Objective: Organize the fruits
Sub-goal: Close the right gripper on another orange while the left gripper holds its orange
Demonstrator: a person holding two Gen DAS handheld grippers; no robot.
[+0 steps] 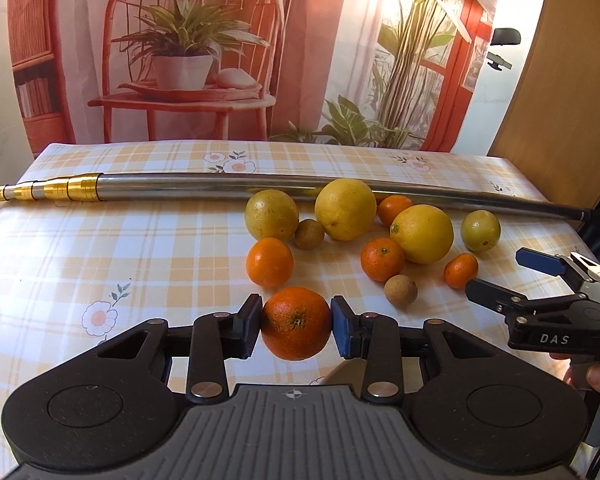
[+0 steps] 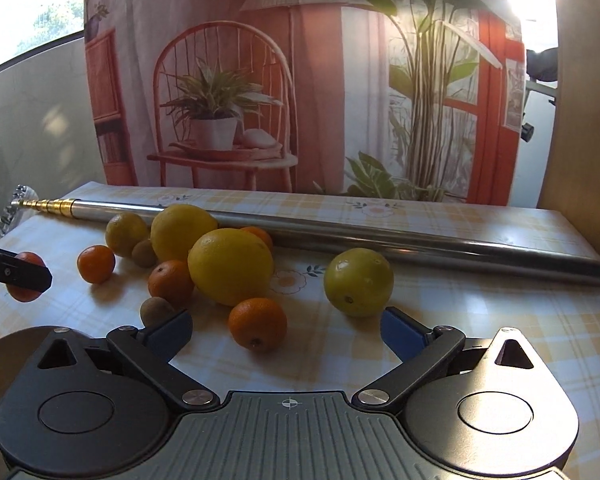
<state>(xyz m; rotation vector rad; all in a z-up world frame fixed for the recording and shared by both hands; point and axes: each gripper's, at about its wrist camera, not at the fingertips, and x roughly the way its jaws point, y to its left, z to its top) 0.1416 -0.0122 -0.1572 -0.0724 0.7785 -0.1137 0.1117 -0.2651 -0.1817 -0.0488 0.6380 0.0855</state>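
The left gripper is clamped on an orange, one pad pressing each side of the fruit, which sits right at the fingertips just above the checked tablecloth.

Ahead of that gripper and a little to its right lies the rest of the fruit in a loose cluster: a mandarin just beyond the held orange, three large yellow lemons farther out, more small mandarins among them, and two small brown round fruits, one close on the right; what kind they are is hard to tell at this size. Beyond the cluster a long metal telescopic pole with gold-coloured sections lies across the table.

The right gripper stands wide open with nothing between its blue pads. A mandarin lies just ahead between the spread fingers, and a yellow-green citrus sits ahead near the right finger. In the left wrist view, this gripper's body carries the white letters "DAS", and a hand grips its handle below.
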